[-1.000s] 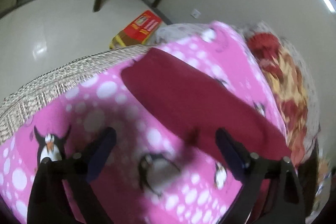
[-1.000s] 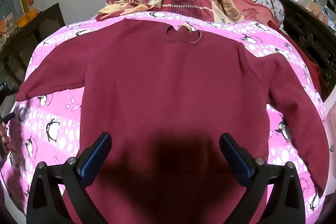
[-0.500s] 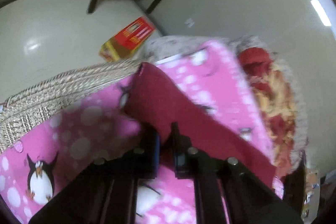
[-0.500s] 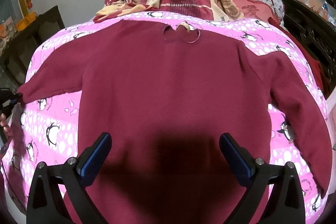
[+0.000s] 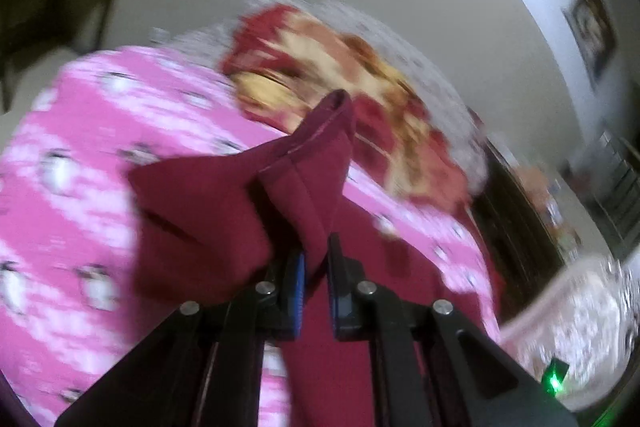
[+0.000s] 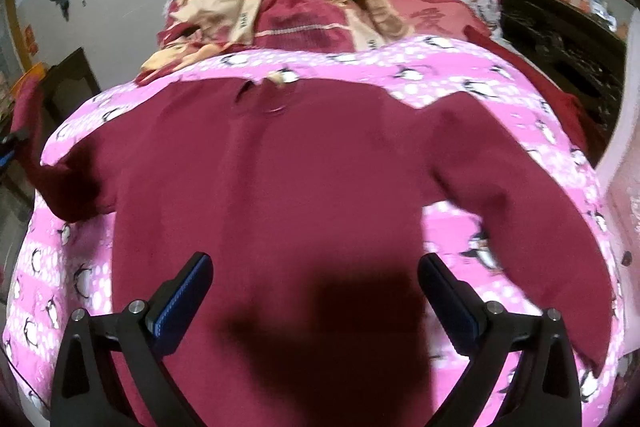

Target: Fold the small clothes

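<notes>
A dark red sweater [image 6: 280,195] lies flat, neck away from me, on a pink penguin blanket [image 6: 460,67]. My left gripper [image 5: 316,263] is shut on the cuff of the sweater's left sleeve [image 5: 304,163] and holds it lifted above the blanket, the cuff standing up past the fingertips. In the right wrist view that lifted sleeve [image 6: 28,123] hangs at the far left edge. My right gripper [image 6: 316,279] is open and empty, hovering over the sweater's lower body. The right sleeve [image 6: 532,227] lies spread on the blanket.
A heap of red and cream bedding [image 6: 288,11] lies beyond the sweater's neck. A dark carved headboard [image 6: 560,39] stands at the right. A dark wooden table [image 6: 68,83] stands left of the bed. A pale patterned cloth [image 5: 580,311] shows at the right edge.
My left gripper closed on the left sleeve cuff, then lifted it and swung it toward the sweater's body. The right gripper stayed open over the hem.
</notes>
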`<state>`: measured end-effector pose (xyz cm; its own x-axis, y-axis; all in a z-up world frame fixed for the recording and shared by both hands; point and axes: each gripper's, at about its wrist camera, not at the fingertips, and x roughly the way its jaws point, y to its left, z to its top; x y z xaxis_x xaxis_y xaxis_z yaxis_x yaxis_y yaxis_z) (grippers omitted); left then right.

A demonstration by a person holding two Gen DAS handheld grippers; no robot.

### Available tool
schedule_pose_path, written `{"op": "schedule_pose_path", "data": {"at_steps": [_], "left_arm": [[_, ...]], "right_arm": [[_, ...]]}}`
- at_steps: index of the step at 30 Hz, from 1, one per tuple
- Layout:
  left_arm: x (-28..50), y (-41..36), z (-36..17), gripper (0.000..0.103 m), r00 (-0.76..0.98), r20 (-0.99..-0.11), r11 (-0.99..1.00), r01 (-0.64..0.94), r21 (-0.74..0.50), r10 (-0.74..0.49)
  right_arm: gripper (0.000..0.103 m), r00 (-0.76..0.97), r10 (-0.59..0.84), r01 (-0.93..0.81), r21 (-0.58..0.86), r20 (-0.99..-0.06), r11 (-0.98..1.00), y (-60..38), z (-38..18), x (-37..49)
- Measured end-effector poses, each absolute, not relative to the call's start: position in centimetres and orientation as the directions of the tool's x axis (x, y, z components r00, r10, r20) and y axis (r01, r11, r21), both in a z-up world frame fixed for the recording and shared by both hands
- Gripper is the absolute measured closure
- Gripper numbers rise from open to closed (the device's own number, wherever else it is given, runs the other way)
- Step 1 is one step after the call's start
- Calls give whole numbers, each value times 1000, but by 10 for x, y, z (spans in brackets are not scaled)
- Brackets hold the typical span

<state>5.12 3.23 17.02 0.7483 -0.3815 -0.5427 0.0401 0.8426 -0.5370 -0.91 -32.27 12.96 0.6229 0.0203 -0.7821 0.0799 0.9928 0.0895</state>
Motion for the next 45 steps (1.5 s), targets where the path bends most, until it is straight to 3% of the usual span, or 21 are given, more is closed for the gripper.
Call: {"op": "schedule_pose_path", "data": {"at_steps": [7,12,15,17,21,25,29,33,36,40,45], "left_arm": [[74,-101,138,94,621,-614,855,192,-482,-487],[75,-160,99,90,547,-693,880,226,-417,-469],[72,-161,88,67,506,-685,846,220,-485,-524],[62,-153,97,29,529,-654,834,233,-500,-540],[36,-119,128,15,625,-592,857,305,-415,-509],[19,-71,135,13,687,-604,913,255,-320,-403],[18,-24,116,13,678,-663,941,139,-310,-318],[16,14,98,13,660,-698,940,38,-338,-277],[16,27,88,13,653,-712,938,-4,-346,-260],[18,28,81,13,641,-722,935,-20,-354,-260],[21,23,82,13,652,-713,936,-16,-353,-258]], "right_arm": [[0,632,-12,127,89,-775,988,-359,133,-18],[0,624,47,139,170,-780,976,-381,131,-21],[0,633,86,135,219,-770,966,-388,132,-21],[0,643,118,129,259,-757,957,-391,134,-18],[0,667,232,70,370,-708,926,-385,139,0],[0,658,285,-5,375,-697,927,-358,135,31],[6,630,255,-30,306,-733,952,-332,123,73],[10,583,276,4,342,-764,940,-331,102,104],[41,547,322,19,397,-772,918,-332,86,117],[91,602,325,22,423,-729,906,-342,91,110],[96,648,326,-24,410,-689,912,-352,111,100]]}}
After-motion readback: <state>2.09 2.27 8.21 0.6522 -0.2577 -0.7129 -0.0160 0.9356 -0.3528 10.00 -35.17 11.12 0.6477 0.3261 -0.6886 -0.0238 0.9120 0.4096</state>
